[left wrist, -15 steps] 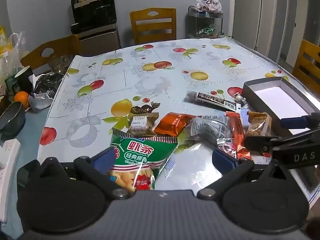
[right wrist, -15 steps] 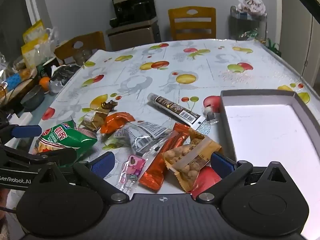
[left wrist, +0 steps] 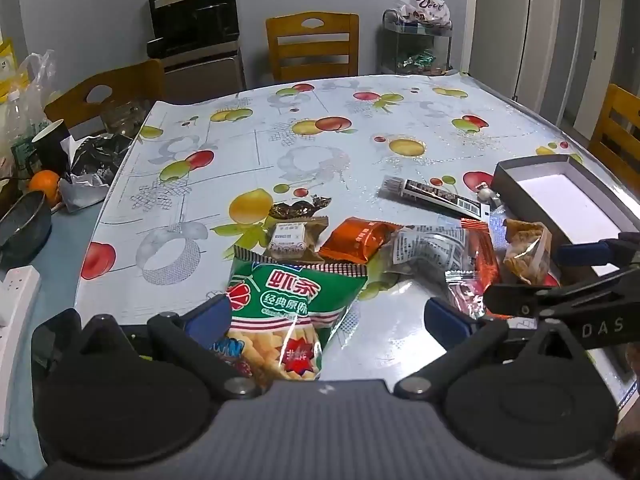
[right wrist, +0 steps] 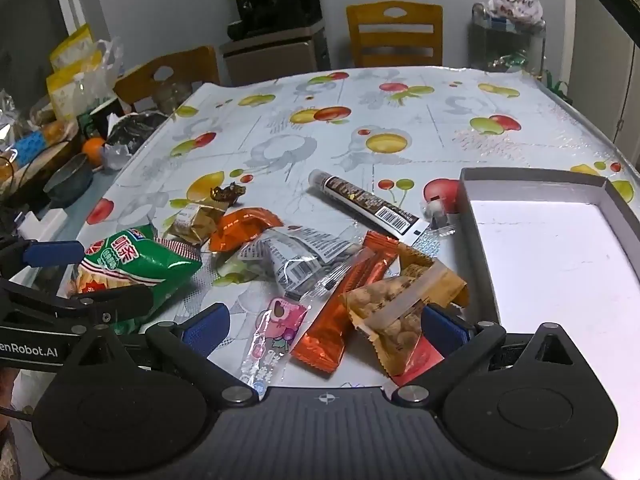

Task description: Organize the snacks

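The snacks lay heaped at the tabletop's (left wrist: 400, 112) near edge, the green crisp bag (left wrist: 288, 308) leftmost, the empty box (right wrist: 560, 264) at the right edge. Both my left gripper (left wrist: 326, 318) and right gripper (right wrist: 324, 326) stood wide, holding nothing. I judged overlapping wrappers risked a double pick.

Both wrist cameras look forward and steeply down over their own jaws, close above the desk (left wrist: 280, 128). Left sits left of the right; both share the green shrimp-chip bag (left wrist: 292, 300), the scattered snacks and probably the grey box (right wrist: 536, 178).
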Tool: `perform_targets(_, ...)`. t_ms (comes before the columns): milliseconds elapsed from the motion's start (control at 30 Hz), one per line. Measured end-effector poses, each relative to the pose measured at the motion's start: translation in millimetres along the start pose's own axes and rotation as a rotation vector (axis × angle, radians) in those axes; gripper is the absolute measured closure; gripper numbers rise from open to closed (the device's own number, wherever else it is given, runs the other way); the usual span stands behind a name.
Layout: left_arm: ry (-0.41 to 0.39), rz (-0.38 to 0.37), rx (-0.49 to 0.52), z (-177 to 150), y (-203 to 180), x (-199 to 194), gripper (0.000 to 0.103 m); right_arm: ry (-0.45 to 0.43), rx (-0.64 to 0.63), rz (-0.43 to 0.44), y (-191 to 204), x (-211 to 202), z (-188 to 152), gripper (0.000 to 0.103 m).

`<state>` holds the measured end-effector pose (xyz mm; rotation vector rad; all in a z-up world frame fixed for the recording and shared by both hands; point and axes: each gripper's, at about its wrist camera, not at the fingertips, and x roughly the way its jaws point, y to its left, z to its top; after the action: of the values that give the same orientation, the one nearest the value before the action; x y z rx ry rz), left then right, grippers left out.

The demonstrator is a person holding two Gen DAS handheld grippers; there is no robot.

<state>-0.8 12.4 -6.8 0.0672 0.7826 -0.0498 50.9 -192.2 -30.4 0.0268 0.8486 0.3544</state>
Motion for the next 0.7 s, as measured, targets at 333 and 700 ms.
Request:
perform_targets(333,0.000,0.000,0.000,0.5,0.5,-0.3,0.000,0.005,-0.001,0.000,1.3,-1.1,-3.9,0.000)
perform_targets(700,-0.002,0.001,-0.001,-2.2,0.2,-2.3,0.000,0.005,-0.002,0.003,0.7,-2.1,-5.6,0.000)
